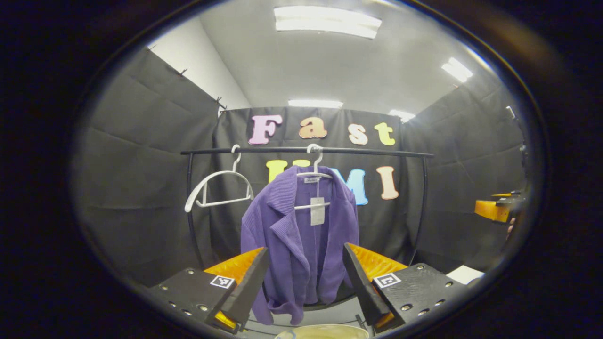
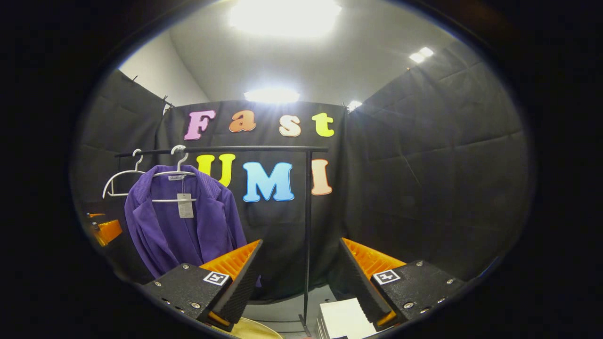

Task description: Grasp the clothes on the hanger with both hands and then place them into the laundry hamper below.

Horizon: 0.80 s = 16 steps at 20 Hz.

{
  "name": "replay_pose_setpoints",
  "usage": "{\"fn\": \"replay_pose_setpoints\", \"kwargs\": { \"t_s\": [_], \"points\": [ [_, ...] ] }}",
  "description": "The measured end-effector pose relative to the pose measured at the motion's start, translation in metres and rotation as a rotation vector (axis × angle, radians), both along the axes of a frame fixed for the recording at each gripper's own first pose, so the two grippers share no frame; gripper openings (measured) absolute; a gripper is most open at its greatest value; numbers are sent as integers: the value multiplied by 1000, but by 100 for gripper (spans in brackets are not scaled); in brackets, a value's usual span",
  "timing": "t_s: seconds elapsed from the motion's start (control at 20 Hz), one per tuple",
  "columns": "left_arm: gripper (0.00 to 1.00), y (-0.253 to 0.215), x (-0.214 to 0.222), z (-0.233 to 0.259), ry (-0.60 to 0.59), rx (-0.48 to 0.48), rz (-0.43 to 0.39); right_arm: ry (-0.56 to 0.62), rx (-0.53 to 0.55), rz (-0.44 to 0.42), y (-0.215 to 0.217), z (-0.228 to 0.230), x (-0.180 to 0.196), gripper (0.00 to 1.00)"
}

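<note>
Hamper rim (image 1: 325, 332) cropped below tongs (image 1: 304, 275)

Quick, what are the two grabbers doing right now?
Left gripper: open, holding nothing, facing the purple jacket.
Right gripper: open, holding nothing.

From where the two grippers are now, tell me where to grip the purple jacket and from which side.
Grip the purple jacket at its two shoulders, where the cloth drapes over the white hanger, coming straight from the front with one gripper per side. It hangs open and facing the grippers, so both shoulder edges look free to pinch. Then lift it off, probably upward.
</note>
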<state>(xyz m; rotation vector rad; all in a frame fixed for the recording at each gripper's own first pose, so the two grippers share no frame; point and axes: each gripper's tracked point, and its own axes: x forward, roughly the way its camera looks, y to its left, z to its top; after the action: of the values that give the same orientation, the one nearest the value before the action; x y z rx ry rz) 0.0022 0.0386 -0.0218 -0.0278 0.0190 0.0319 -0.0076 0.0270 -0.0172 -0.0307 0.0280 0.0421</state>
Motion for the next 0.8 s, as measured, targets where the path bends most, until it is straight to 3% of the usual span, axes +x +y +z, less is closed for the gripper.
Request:
{"fn": "replay_pose_setpoints", "kwargs": {
  "t_s": [0.4,0.55,0.8],
  "points": [
    [95,20,-7,-9,23,-40,47,29,-8,67,29,2,7,95],
    [90,23,1,-10,66,-71,59,61,2,128,55,4,20,95],
    [95,20,31,-1,83,-143,69,94,34,236,103,11,61,95]
  ]
}}
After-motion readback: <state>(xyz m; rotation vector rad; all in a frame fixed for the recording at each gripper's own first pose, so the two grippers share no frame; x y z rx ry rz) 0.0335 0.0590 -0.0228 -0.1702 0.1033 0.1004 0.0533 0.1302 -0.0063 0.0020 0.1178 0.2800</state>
